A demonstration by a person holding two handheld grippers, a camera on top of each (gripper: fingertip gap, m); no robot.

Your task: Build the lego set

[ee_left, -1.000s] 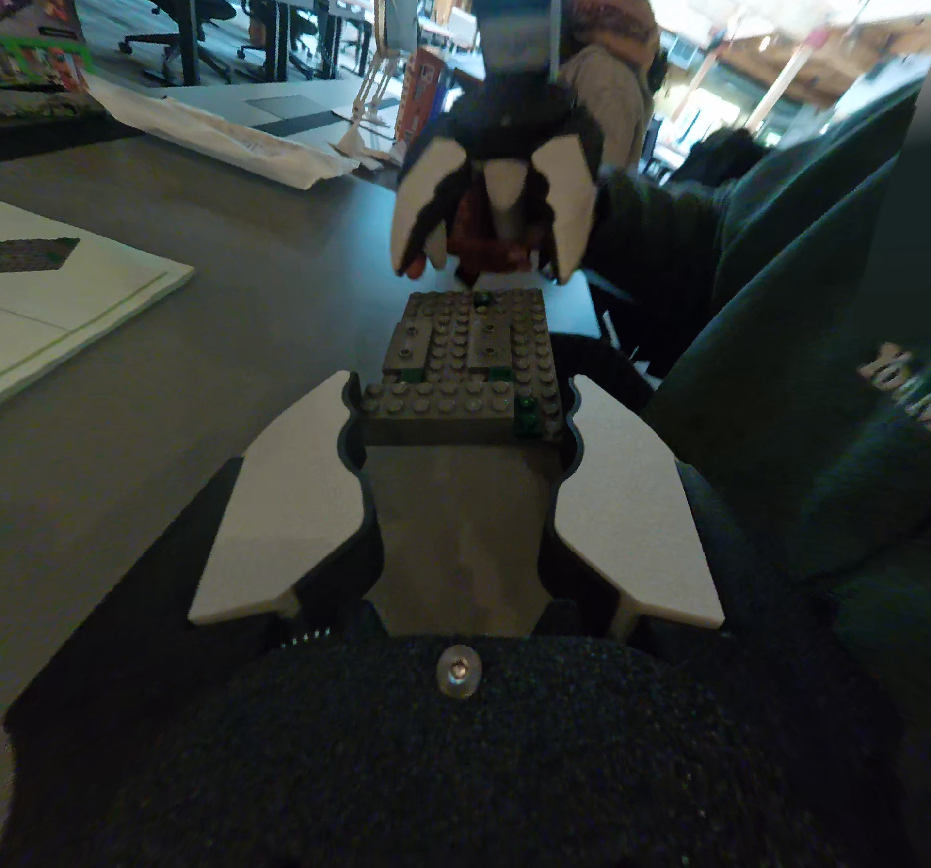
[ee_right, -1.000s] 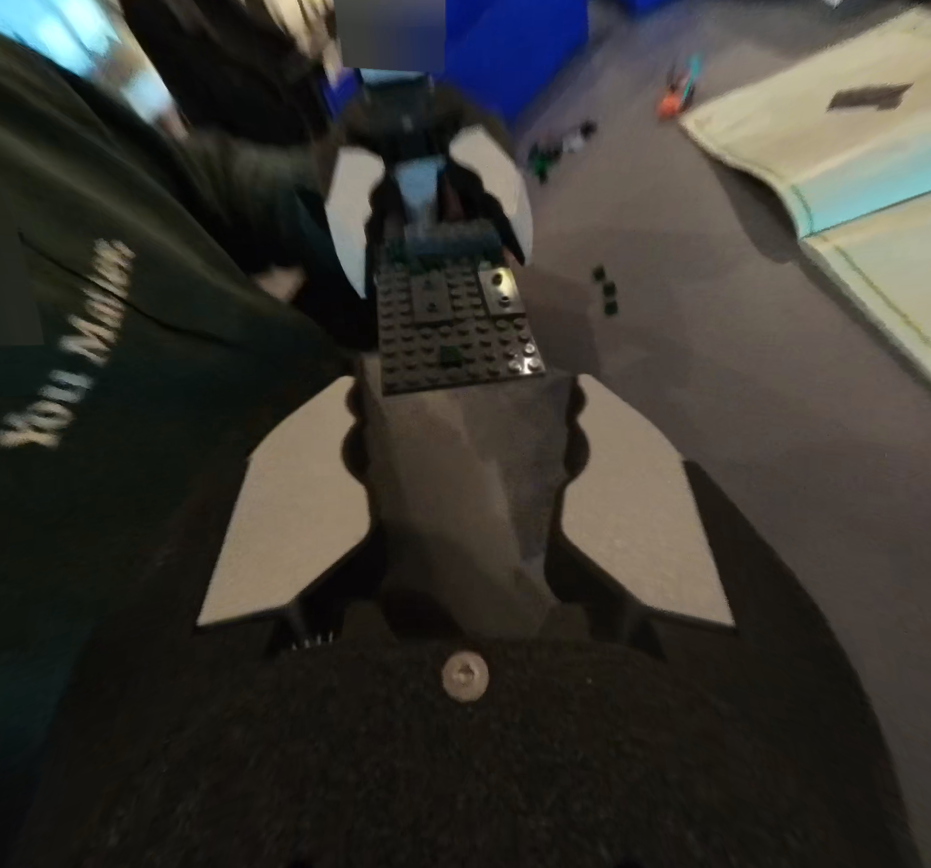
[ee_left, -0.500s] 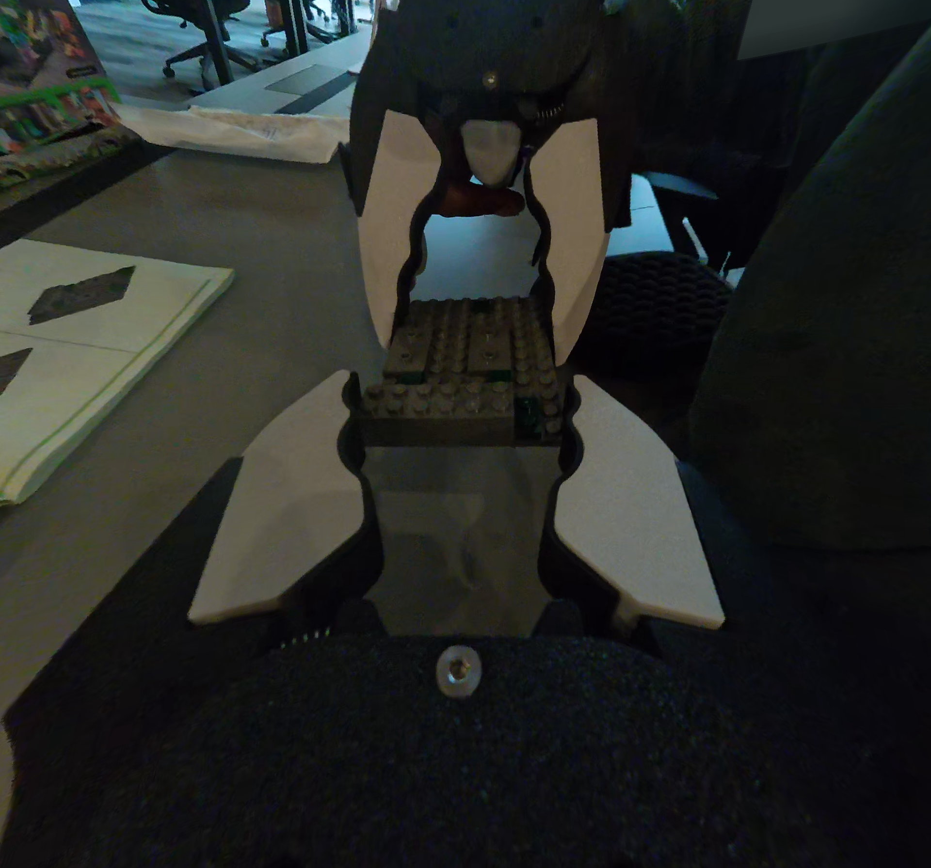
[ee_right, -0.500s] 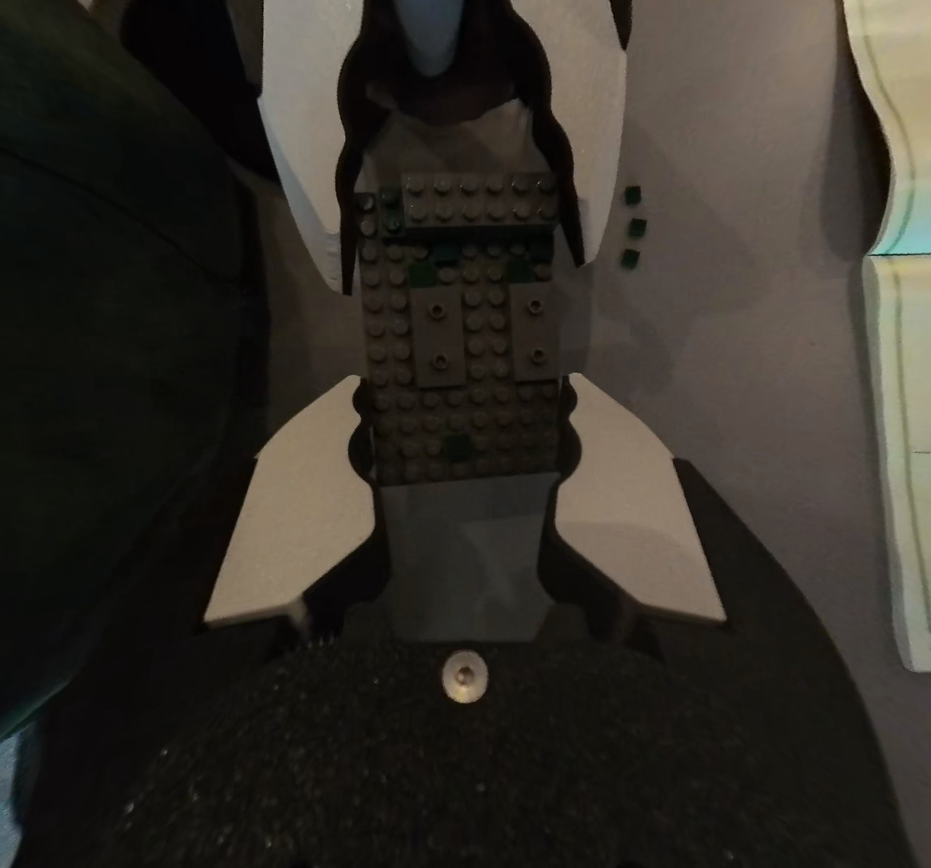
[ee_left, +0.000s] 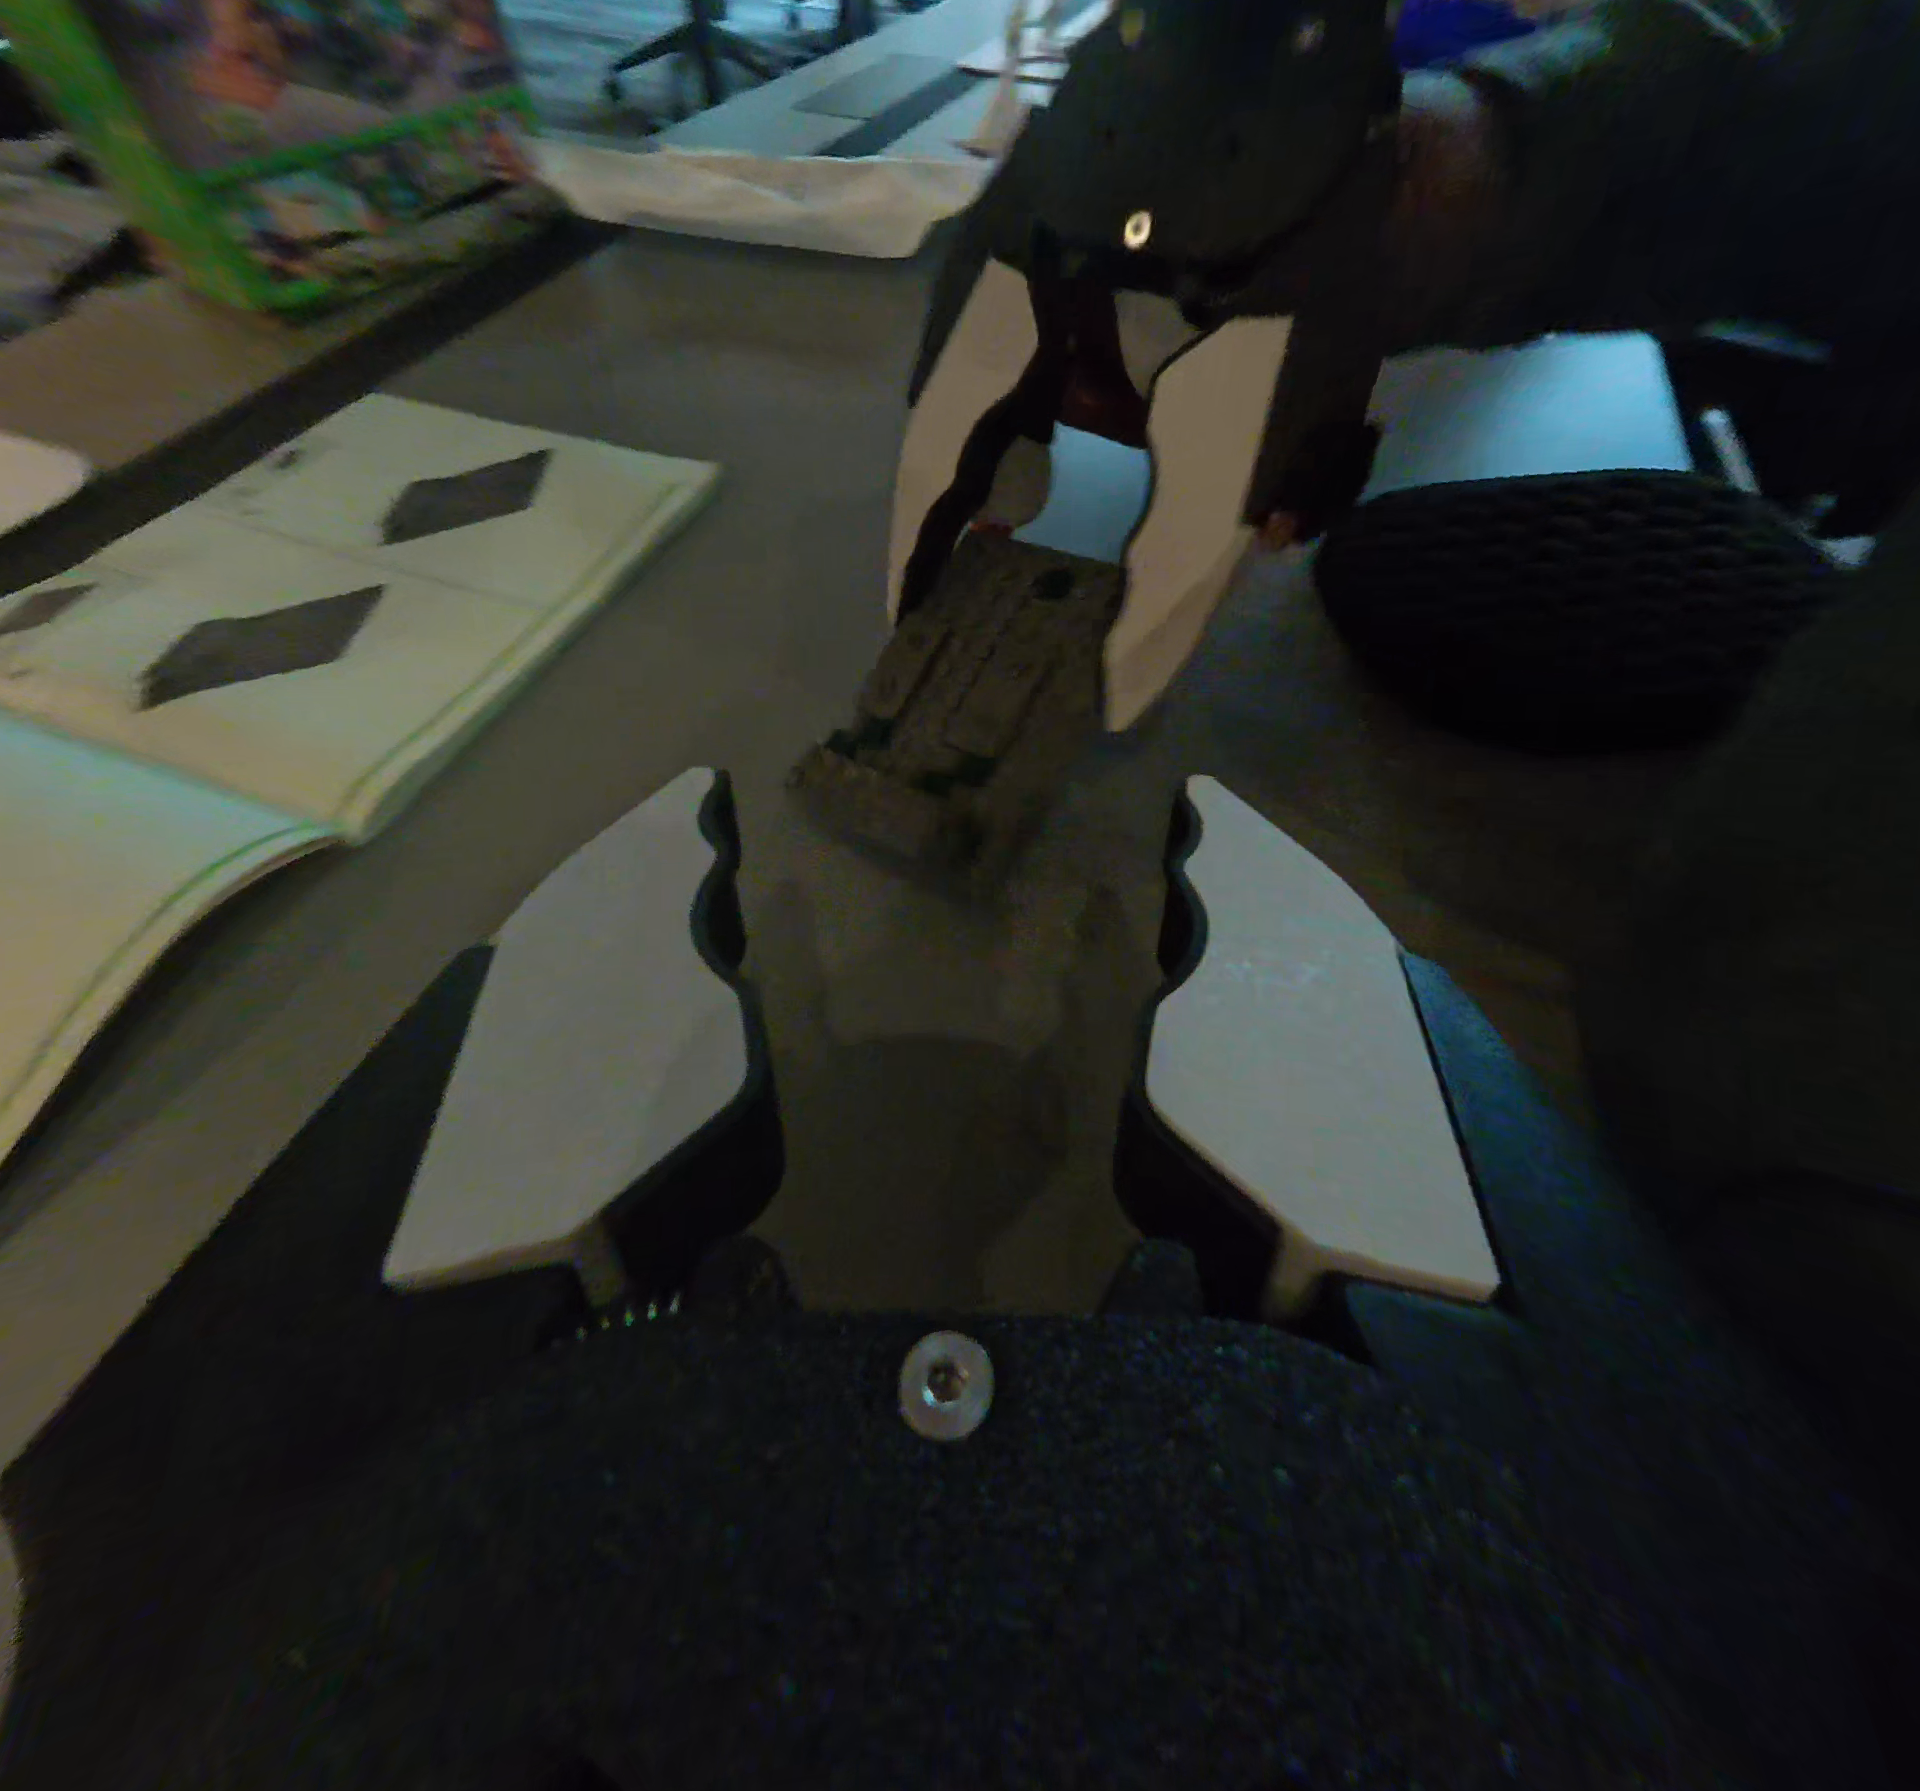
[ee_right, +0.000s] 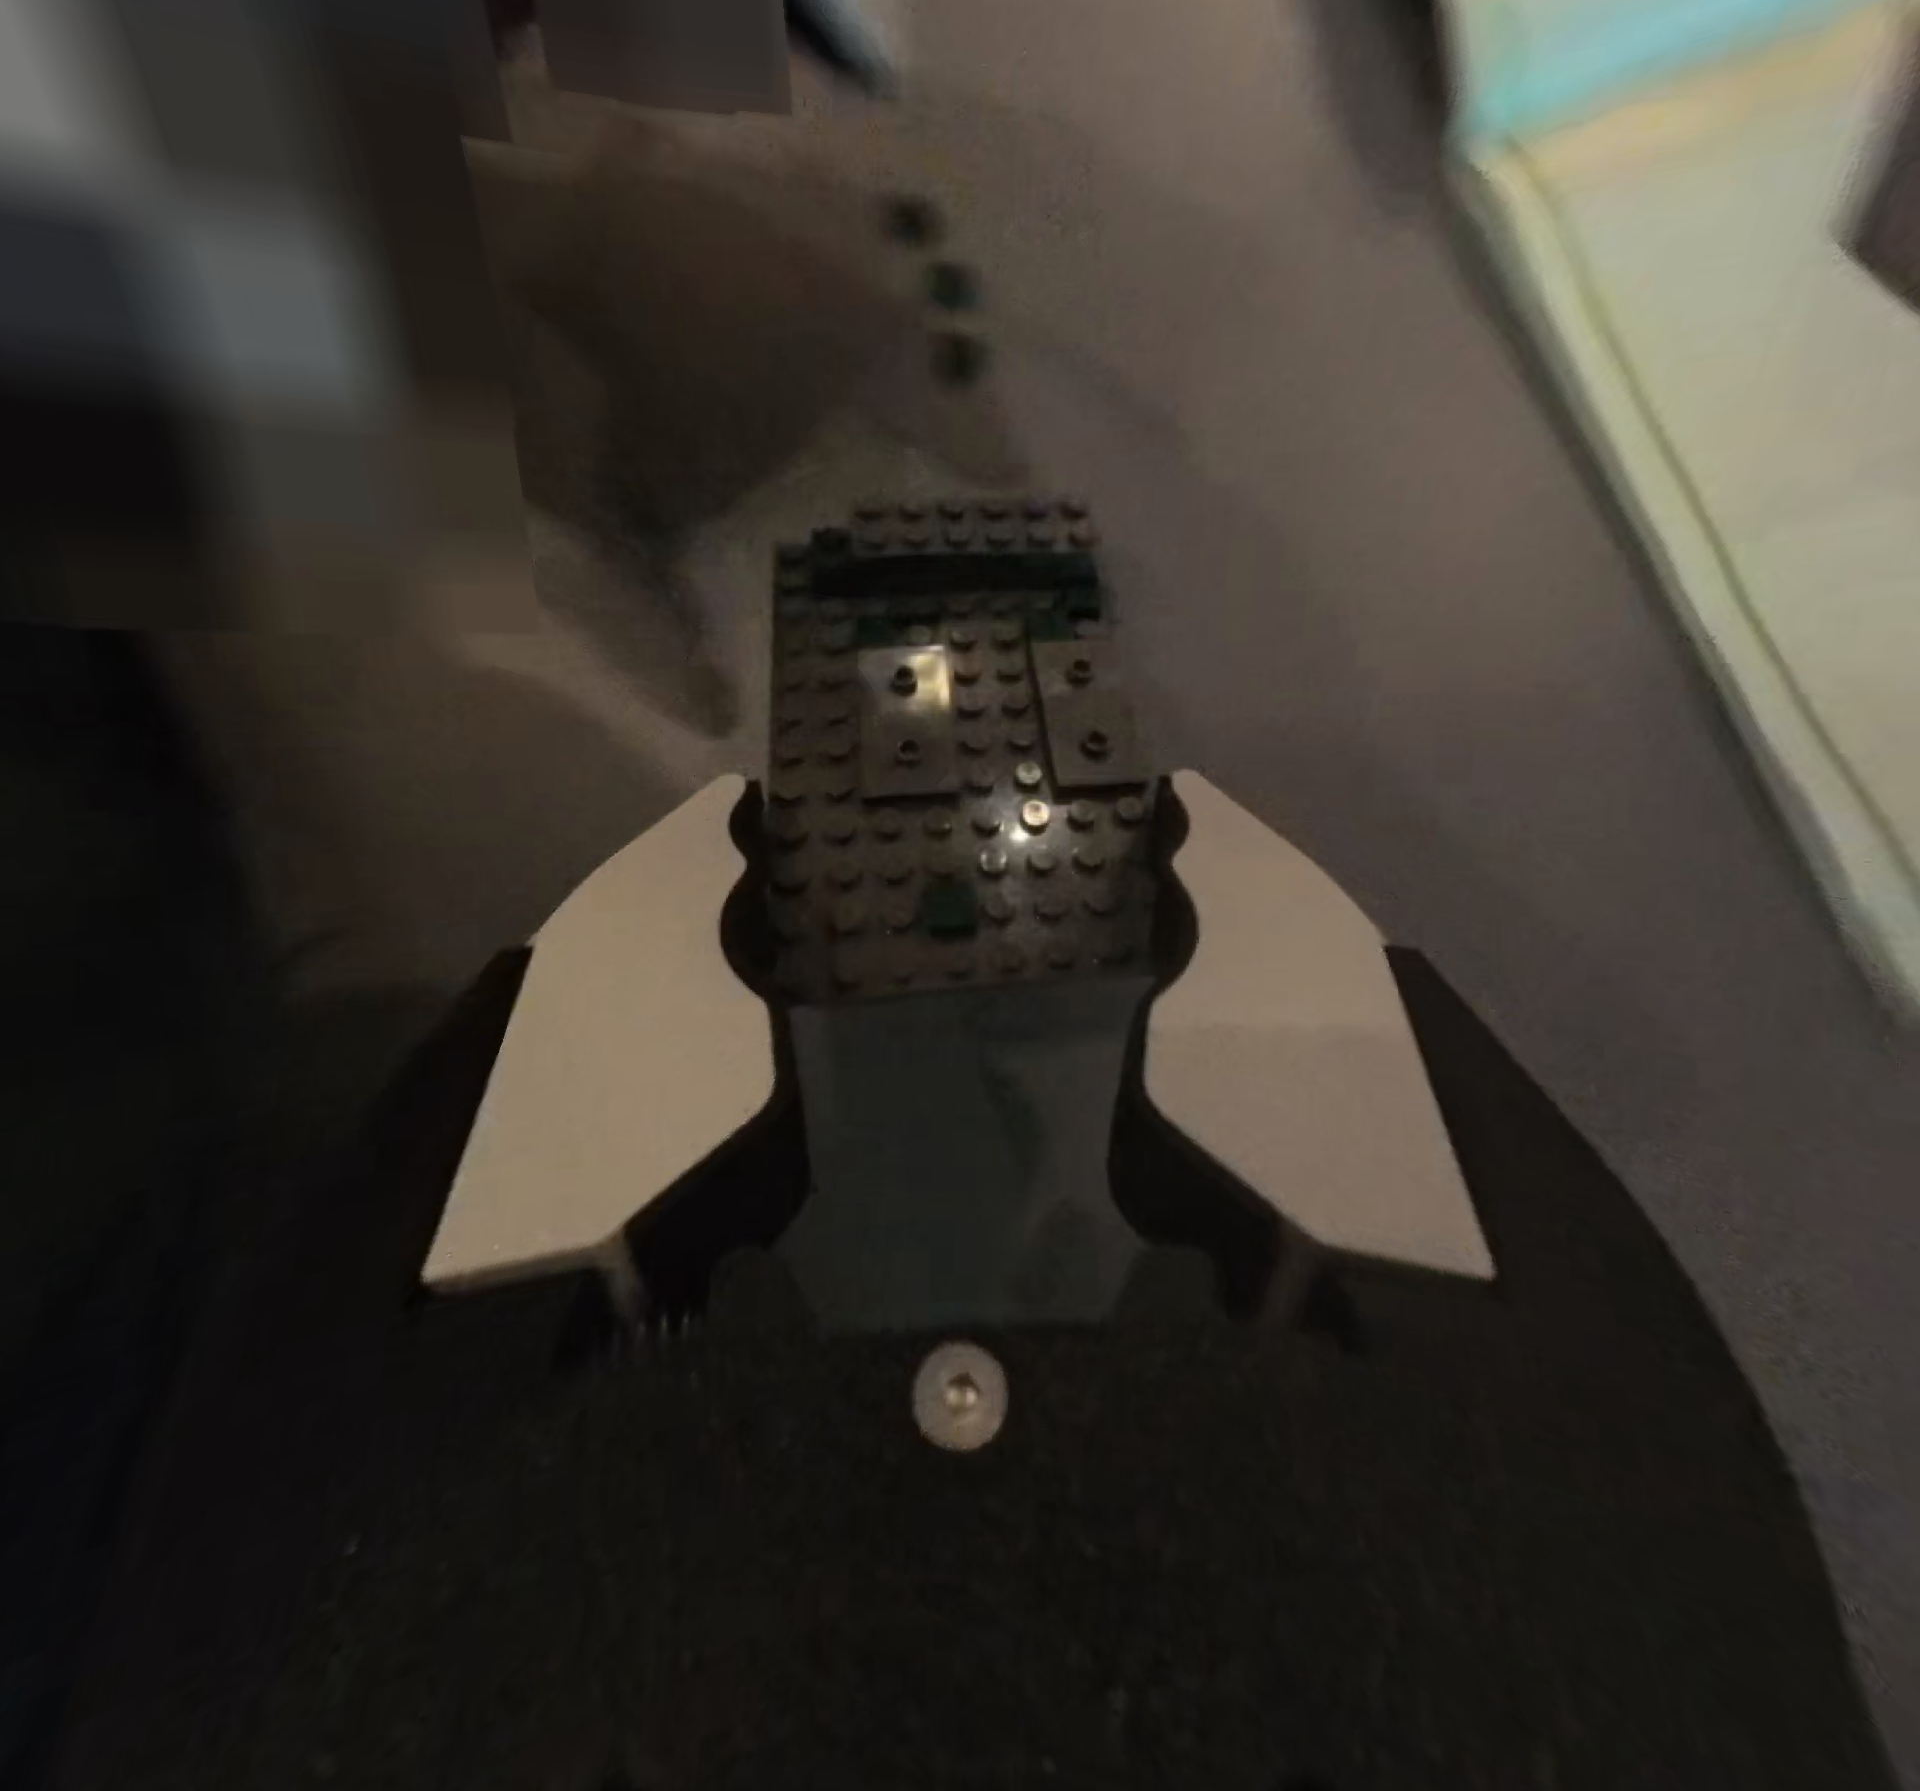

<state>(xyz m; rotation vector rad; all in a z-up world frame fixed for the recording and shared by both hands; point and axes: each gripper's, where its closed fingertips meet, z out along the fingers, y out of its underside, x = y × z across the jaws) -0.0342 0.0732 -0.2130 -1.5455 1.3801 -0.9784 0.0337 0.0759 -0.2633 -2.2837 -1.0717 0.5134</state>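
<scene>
The grey studded lego plate (ee_right: 956, 806), with flat tiles and small green pieces on it, sits between the fingers of my right gripper (ee_right: 961, 785), which is shut on its near end. In the left wrist view the plate (ee_left: 966, 692) hangs tilted above the table, with the right gripper (ee_left: 1013, 650) gripping its far end. My left gripper (ee_left: 951, 796) is open and empty, its fingertips just short of the plate's near edge. Three small dark green pieces (ee_right: 945, 287) lie on the table beyond the plate.
An open instruction booklet (ee_left: 312, 598) lies to the left and also shows in the right wrist view (ee_right: 1714, 391). The lego box (ee_left: 260, 79) and a white bag (ee_left: 779, 193) are at the back. A black mesh chair seat (ee_left: 1558, 598) and a person's dark sleeve are to the right.
My left gripper has let go of the plate and drawn back. The right gripper now holds the plate alone and has turned it a little. Both views are blurred by motion.
</scene>
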